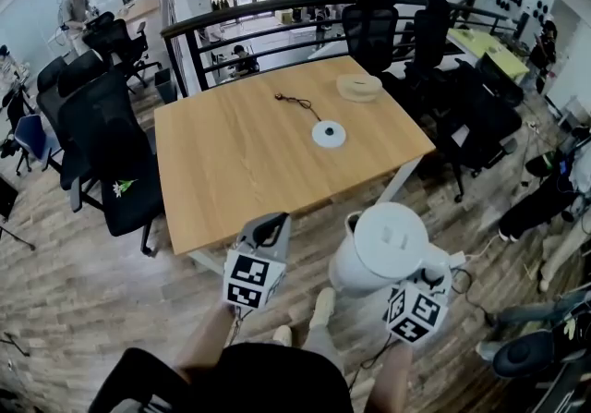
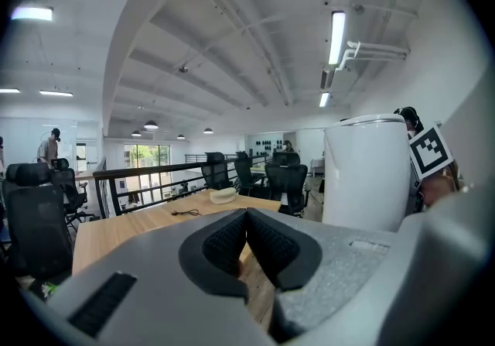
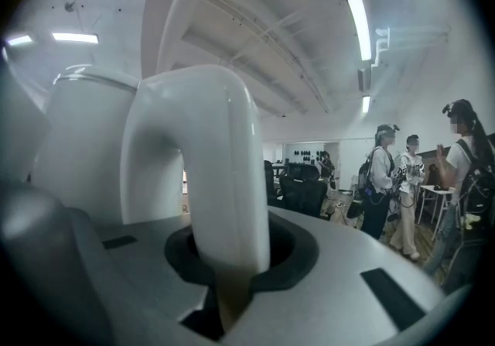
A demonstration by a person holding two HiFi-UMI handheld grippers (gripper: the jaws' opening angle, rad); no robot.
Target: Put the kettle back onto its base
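The white kettle (image 1: 383, 249) hangs off the table's near right corner, above the floor, and my right gripper (image 1: 432, 271) is shut on its handle (image 3: 220, 166). In the right gripper view the handle's loop fills the jaws of the right gripper (image 3: 232, 275), with the kettle body (image 3: 85, 143) to the left. The round white base (image 1: 328, 133) lies on the wooden table (image 1: 231, 171), right of centre, with a dark cord (image 1: 295, 102) behind it. My left gripper (image 1: 273, 228) is shut and empty at the table's near edge. Its pads (image 2: 232, 240) meet, and the kettle (image 2: 367, 174) stands to their right.
A beige round object (image 1: 358, 87) lies at the table's far right. Black office chairs (image 1: 111, 152) stand along the left and right sides, with a black railing (image 1: 259, 14) behind. Several people (image 3: 387, 174) stand to the right. The person's feet (image 1: 319, 309) show below.
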